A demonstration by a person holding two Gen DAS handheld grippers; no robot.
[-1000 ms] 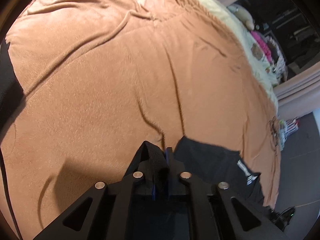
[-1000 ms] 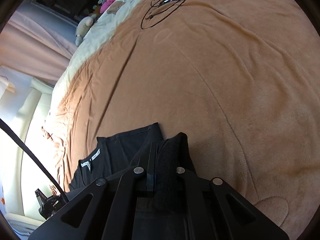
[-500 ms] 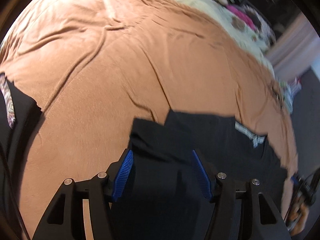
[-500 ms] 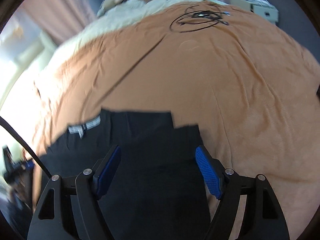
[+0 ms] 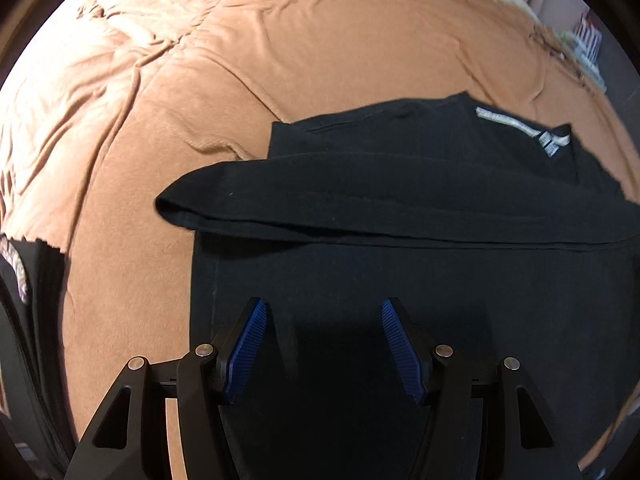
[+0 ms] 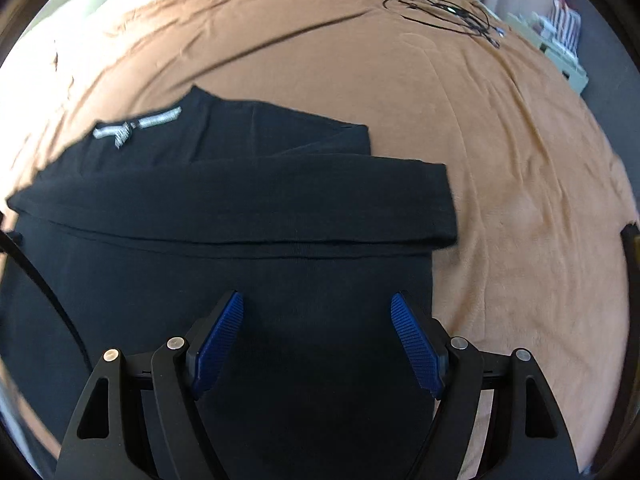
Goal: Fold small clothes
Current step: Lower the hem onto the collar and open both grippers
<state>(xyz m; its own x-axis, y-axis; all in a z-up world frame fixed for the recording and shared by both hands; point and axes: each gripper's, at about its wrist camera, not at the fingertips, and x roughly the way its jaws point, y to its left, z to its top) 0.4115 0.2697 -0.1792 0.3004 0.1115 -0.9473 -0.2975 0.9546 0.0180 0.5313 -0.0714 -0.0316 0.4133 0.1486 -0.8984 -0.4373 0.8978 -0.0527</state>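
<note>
Left gripper (image 5: pixel 322 340) and right gripper (image 6: pixel 316 340) both spread wide, nothing pinched, hanging just over the near part of the black shirt (image 5: pixel 400 280). Lying flat on the orange blanket (image 5: pixel 280 40), sleeve folded across the middle, neck label (image 6: pixel 136 124) at the far edge. Cable coil (image 6: pixel 444 12) far right.

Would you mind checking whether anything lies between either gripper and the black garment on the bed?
Nothing visible does. The left gripper and right gripper hang open right over the black garment, with only its own cloth beneath them.
</note>
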